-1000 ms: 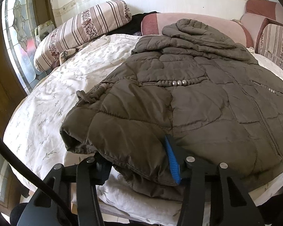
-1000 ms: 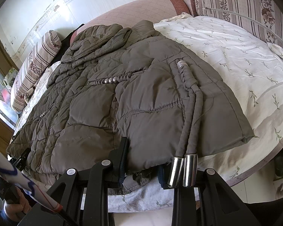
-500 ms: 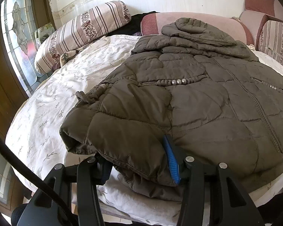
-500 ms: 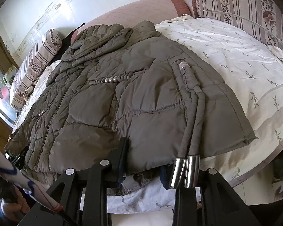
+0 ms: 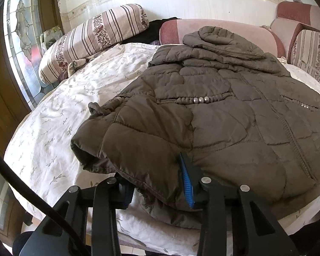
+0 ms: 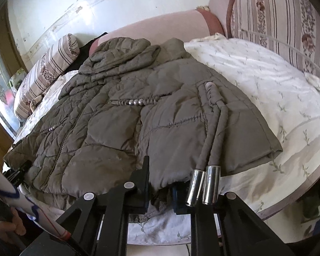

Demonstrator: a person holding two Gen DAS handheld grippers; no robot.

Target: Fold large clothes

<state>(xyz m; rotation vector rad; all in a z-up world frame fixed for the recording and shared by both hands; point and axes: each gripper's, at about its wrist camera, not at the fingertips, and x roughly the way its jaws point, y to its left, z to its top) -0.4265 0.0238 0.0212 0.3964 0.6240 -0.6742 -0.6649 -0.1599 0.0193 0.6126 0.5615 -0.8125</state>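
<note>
A large olive-brown quilted hooded jacket [image 5: 213,115] lies spread front up on a round bed, hood toward the far headboard; it also shows in the right wrist view [image 6: 125,123]. My left gripper [image 5: 155,183] is at the jacket's near left hem corner, its fingers spread around a bunch of the hem fabric. My right gripper [image 6: 160,183] is at the near right hem, its fingers around the hem edge. Two cords with metal tips [image 6: 202,185] lie over the right finger.
The bed has a white floral sheet [image 5: 59,115]. A striped bolster [image 5: 91,40] lies at the far left, pink headboard cushions [image 5: 224,29] at the back, a striped cushion [image 6: 283,21] at the right. A stained-glass window [image 5: 21,42] is at the left.
Both grippers have stayed at the hem. The views shifted only slightly; the jacket lies as before.
</note>
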